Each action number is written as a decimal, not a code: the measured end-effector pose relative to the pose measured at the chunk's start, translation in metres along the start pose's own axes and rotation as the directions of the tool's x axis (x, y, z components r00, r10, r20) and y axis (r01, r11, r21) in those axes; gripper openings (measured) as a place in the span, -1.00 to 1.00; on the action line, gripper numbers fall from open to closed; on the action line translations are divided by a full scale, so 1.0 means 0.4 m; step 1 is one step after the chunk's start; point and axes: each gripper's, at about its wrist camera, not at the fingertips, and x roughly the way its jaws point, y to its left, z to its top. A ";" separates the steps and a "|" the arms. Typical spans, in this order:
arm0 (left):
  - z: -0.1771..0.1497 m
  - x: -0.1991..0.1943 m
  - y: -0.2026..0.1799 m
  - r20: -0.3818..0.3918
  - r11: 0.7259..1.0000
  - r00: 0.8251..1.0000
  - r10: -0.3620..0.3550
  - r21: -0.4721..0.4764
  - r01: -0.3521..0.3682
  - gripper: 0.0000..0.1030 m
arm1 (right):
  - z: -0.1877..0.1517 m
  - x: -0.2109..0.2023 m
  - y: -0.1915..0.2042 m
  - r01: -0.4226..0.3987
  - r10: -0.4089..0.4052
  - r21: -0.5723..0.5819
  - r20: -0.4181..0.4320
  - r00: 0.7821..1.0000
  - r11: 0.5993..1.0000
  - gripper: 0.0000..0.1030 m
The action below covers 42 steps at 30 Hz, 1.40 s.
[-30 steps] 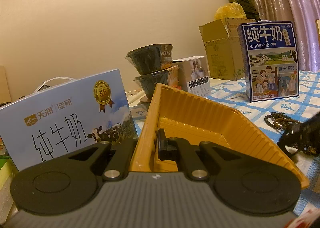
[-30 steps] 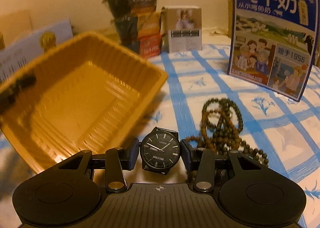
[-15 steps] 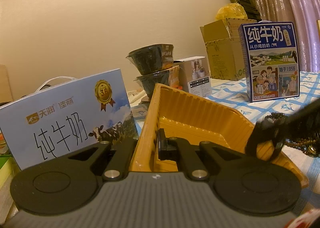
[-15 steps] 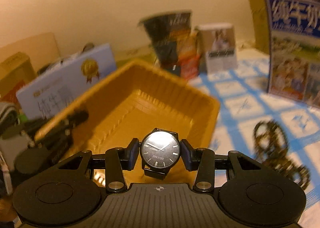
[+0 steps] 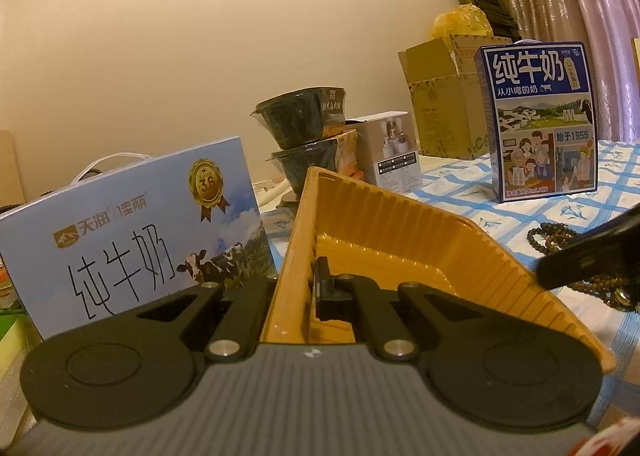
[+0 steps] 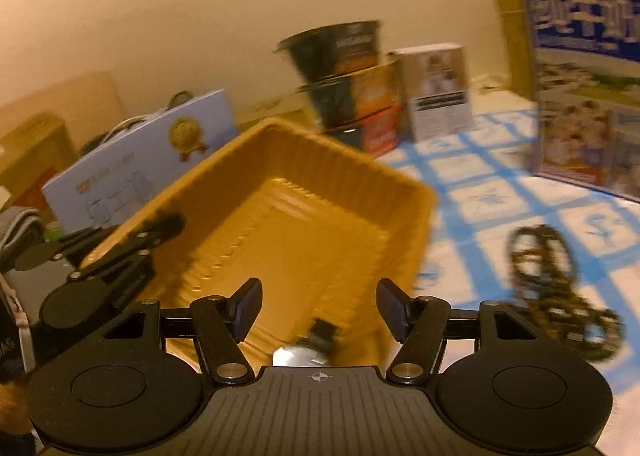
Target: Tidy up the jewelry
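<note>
My left gripper (image 5: 298, 290) is shut on the near wall of the yellow ribbed tray (image 5: 404, 232), which stands tilted. Over the tray's near corner my right gripper (image 6: 318, 310) has its jaws opening. The black watch (image 6: 306, 348) is free of the pads, low between them and blurred, inside the tray (image 6: 304, 216). Dark bead strings (image 6: 554, 288) lie on the blue checked cloth to the right of the tray. In the left wrist view the bead strings (image 5: 558, 234) are partly hidden behind a black finger of the right gripper (image 5: 588, 258). The left gripper (image 6: 120, 256) shows at the tray's left rim.
A blue milk carton (image 5: 538, 120) stands at the back right, with a cardboard box (image 5: 440, 104) behind it. Stacked dark bowls (image 5: 304, 136) and a small white box (image 5: 394, 152) sit behind the tray. A pale blue milk box (image 5: 132, 240) stands at the left.
My right gripper carried the watch from beside the beads leftwards over the tray, then opened; the watch dropped out of the pads. The left gripper kept still on the tray.
</note>
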 end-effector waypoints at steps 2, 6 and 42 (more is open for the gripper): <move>0.000 0.001 0.001 -0.001 1.000 1.000 0.000 -0.003 0.000 -0.93 | -0.013 -0.032 -0.036 0.050 -0.050 0.017 -0.015 0.999 0.999 0.23; 0.000 0.001 0.001 -0.001 1.000 1.000 0.003 -0.005 -0.003 -0.93 | -0.060 -0.089 -0.127 0.186 -0.181 0.064 -0.073 0.981 0.981 0.23; 0.002 0.004 -0.003 -0.005 1.000 1.000 0.008 -0.007 -0.008 -0.93 | -0.115 -0.077 -0.246 0.365 -0.375 -0.087 -0.171 0.911 0.927 -0.57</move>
